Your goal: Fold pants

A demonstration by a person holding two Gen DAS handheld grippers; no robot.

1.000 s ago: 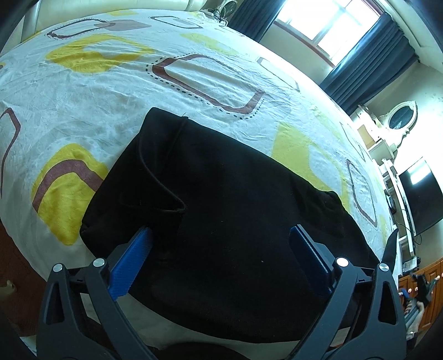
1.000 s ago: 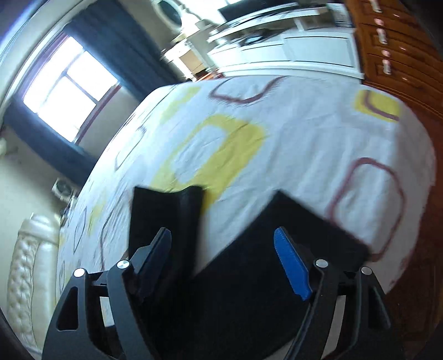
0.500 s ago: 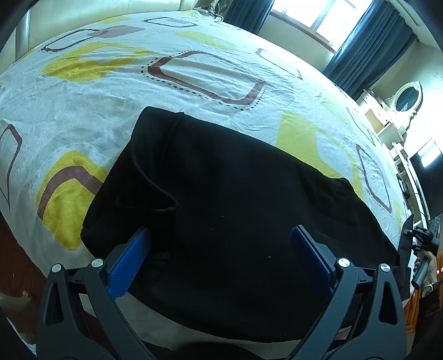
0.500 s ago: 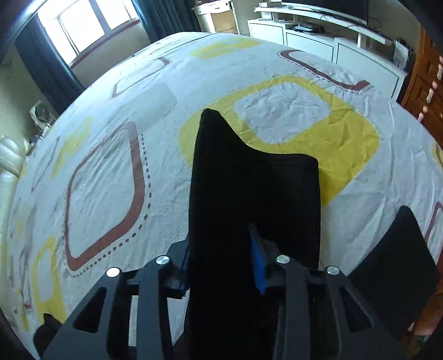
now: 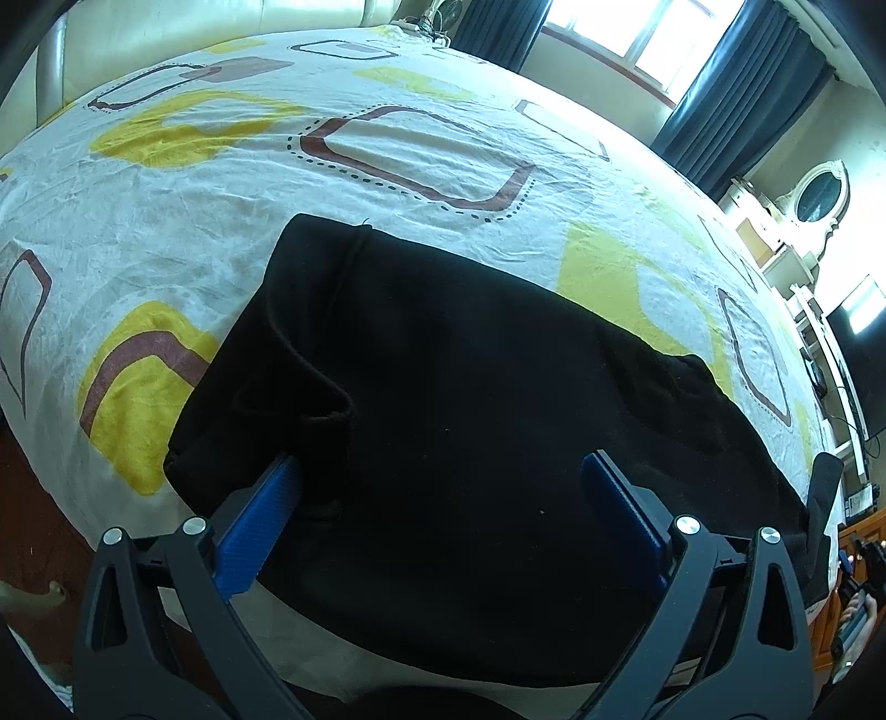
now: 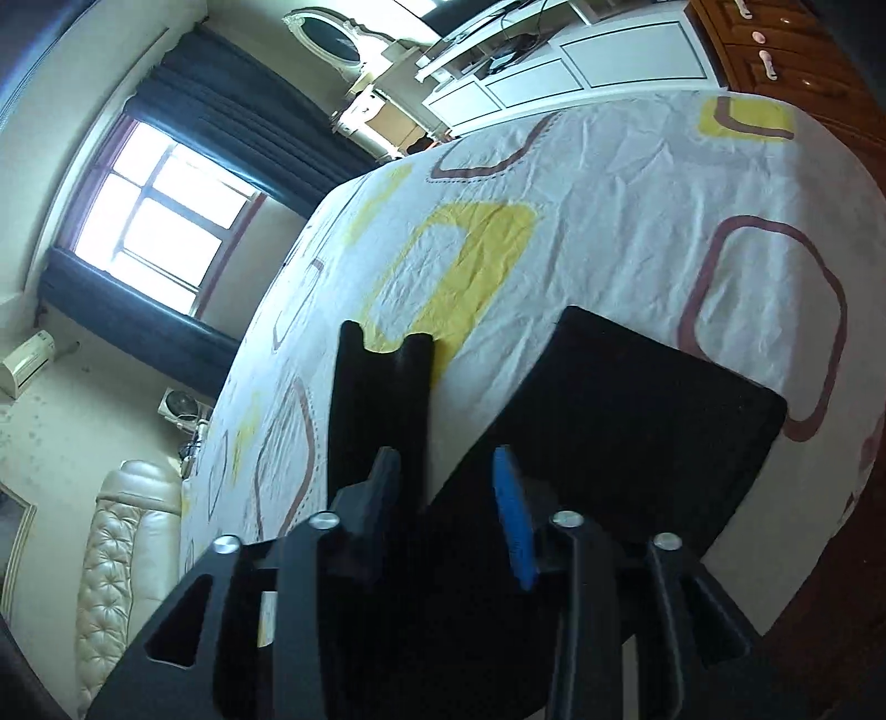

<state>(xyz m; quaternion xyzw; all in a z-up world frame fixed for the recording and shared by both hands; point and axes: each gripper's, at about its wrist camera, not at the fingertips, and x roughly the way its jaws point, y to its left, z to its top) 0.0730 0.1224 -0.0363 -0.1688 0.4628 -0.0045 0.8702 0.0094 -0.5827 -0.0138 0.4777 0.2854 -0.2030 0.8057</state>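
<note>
Black pants [image 5: 470, 399] lie spread on the patterned bed sheet [image 5: 387, 144], waistband toward the left of the left wrist view. My left gripper [image 5: 440, 498] is open and empty, hovering just above the near edge of the pants. In the right wrist view the pants [image 6: 637, 399] lie on the bed, and a raised strip of black fabric [image 6: 382, 399] stands up beside my left finger. My right gripper [image 6: 446, 498] is partly open, with black cloth below and between its fingers; I cannot tell whether it grips the cloth.
The bed sheet [image 6: 637, 210] is white with yellow and brown shapes. A cream leather headboard [image 6: 127, 554] is at the bed's end. White drawers [image 6: 581, 72], a wooden cabinet [image 6: 786, 50] and a curtained window [image 6: 160, 221] surround the bed. The bed edge and floor [image 5: 33, 498] lie near left.
My right gripper was shut on a leg of the pants half a second ago; now its fingers stand apart and the view has swung. The left gripper has barely moved.
</note>
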